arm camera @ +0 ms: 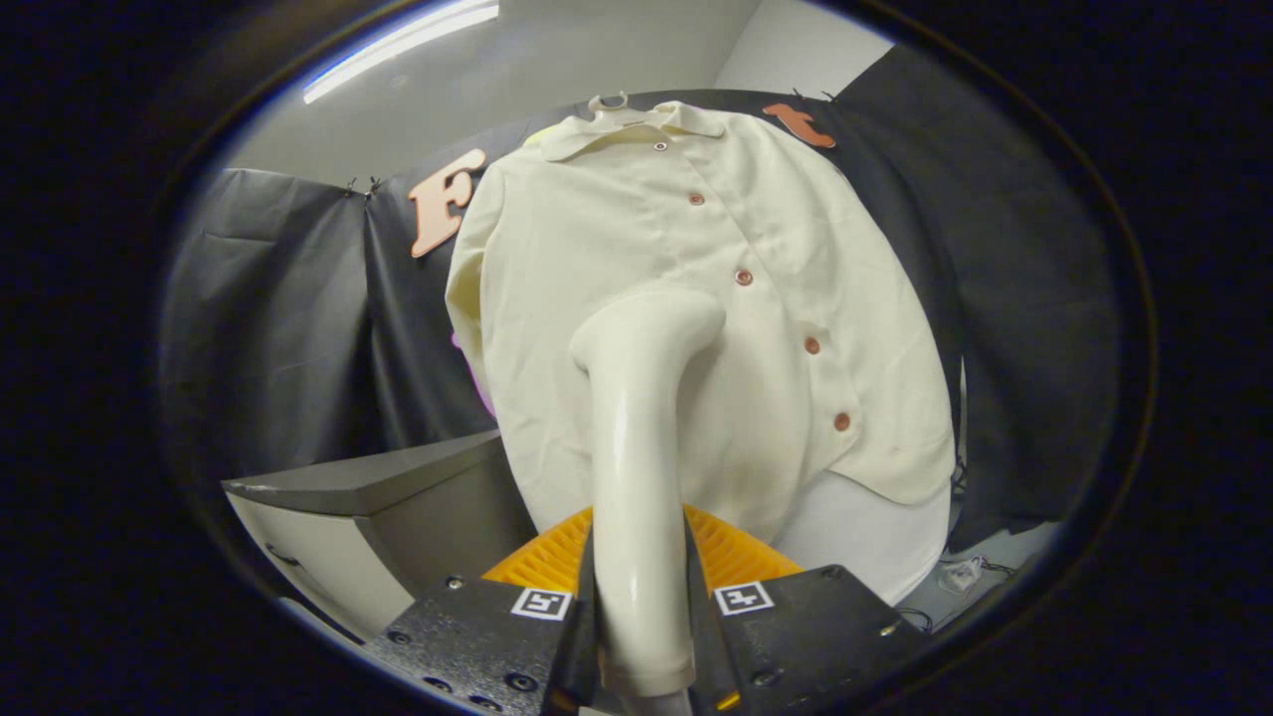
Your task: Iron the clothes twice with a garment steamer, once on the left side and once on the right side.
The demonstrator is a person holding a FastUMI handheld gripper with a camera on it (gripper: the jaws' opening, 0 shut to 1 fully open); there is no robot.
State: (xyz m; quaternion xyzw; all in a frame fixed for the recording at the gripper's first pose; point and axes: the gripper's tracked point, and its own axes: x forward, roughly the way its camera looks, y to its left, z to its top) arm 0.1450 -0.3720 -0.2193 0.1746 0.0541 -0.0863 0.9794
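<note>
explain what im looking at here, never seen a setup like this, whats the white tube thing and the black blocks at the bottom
The camera rides on a hand-held gripper that a person carries, looking forward along its two fingers. The black blocks at the bottom, with small square markers, are those fingers. They are shut on the handle of a cream garment steamer, the white tube; its bent head points at the clothing ahead. That is a cream shirt with brown buttons, hanging on a hanger against the booth's black cloth wall. Beside the shirt, lower down, stands a grey table.
</note>
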